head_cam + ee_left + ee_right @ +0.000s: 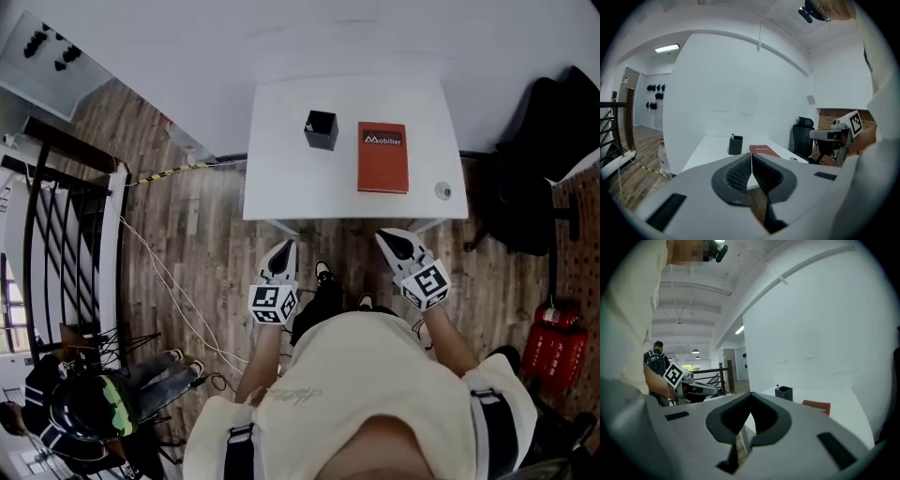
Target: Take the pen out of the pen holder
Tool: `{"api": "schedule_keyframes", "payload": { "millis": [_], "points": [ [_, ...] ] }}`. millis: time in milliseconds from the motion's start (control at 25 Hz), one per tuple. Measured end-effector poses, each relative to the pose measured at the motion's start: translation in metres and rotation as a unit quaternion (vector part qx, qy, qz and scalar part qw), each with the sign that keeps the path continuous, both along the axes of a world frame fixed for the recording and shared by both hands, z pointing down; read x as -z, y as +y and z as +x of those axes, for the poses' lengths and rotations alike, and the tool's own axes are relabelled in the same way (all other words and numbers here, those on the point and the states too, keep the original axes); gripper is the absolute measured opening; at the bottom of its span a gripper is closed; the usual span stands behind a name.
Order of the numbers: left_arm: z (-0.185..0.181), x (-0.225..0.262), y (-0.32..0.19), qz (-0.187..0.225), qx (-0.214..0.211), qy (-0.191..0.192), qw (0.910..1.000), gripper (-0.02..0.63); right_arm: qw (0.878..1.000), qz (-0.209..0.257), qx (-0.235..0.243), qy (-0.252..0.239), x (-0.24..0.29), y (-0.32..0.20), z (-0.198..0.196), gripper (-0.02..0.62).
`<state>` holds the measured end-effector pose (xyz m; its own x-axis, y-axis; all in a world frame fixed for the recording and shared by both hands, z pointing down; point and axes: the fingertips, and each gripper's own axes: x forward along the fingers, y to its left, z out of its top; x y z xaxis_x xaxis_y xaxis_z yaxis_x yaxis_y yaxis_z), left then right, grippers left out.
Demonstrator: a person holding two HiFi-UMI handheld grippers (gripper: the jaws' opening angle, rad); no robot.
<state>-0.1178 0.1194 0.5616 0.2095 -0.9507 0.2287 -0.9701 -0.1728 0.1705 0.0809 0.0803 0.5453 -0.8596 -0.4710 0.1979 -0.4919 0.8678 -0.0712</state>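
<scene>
A black square pen holder stands on the white table, towards its far left. To its right lies a red book. The pen holder shows a pen tip at its rim in the left gripper view. It also appears in the right gripper view as the pen holder. My left gripper and right gripper hang side by side over the floor, just short of the table's near edge. Both point at the table. The left gripper and right gripper are shut with nothing between their jaws.
A small round white object sits at the table's near right corner. A black office chair stands right of the table, with a red fire extinguisher below it. At the left are a black railing, floor cables and another person.
</scene>
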Motion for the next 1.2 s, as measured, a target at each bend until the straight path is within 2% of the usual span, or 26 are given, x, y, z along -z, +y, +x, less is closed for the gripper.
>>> {"api": "schedule_keyframes", "payload": {
  "millis": [160,360,720,1000,1200],
  "points": [
    [-0.021,0.01,-0.045,0.02,-0.021,0.001,0.9996,0.02,1.0,0.013,-0.012,0.006,0.012,-0.036,-0.028,0.006],
    [-0.048,0.011,-0.083,0.021,-0.047,0.003,0.9987,0.02,0.999,0.029,-0.037,-0.001,0.031,-0.071,-0.056,0.006],
    [-0.099,0.005,-0.149,0.028,-0.082,0.012,0.9961,0.02,0.995,0.022,-0.093,0.016,0.021,-0.118,-0.089,0.006],
    [-0.107,-0.009,-0.177,0.006,-0.108,0.012,0.9941,0.02,0.995,0.018,-0.094,0.022,0.021,-0.144,-0.115,0.006],
    [-0.096,-0.014,-0.202,-0.001,-0.118,0.007,0.9929,0.02,0.995,0.002,-0.099,0.015,0.006,-0.167,-0.107,0.006]
  ]
}}
